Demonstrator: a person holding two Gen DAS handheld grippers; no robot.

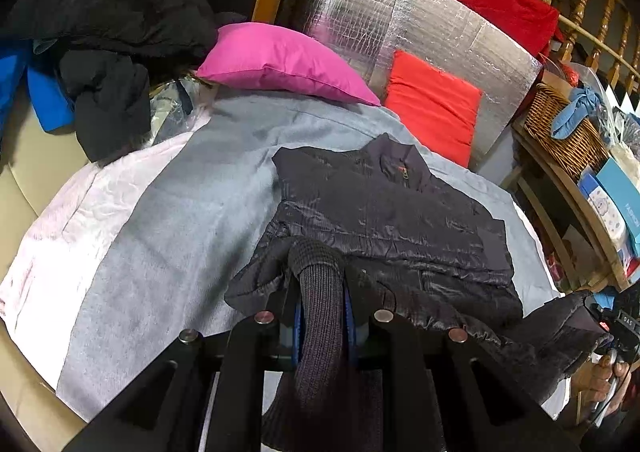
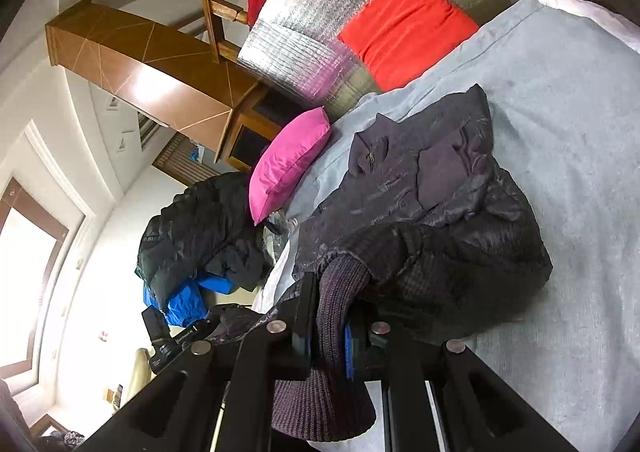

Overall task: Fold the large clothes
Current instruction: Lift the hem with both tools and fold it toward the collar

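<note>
Fingers of my left gripper (image 1: 322, 316) pinch the jacket's (image 1: 392, 203) knit cuff. My right gripper (image 2: 334, 332) pinches the other cuff. Jacket lies on the grey blanket (image 1: 168, 219).

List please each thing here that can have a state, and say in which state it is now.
left gripper: shut on the ribbed hem
right gripper: shut on the ribbed hem
dark puffer jacket: lying front up on the grey blanket, sleeves folded in, bottom edge lifted
jacket zip: closed at the collar
pink cushion: resting on the blanket's far edge
pile of dark clothes: unfolded
</note>
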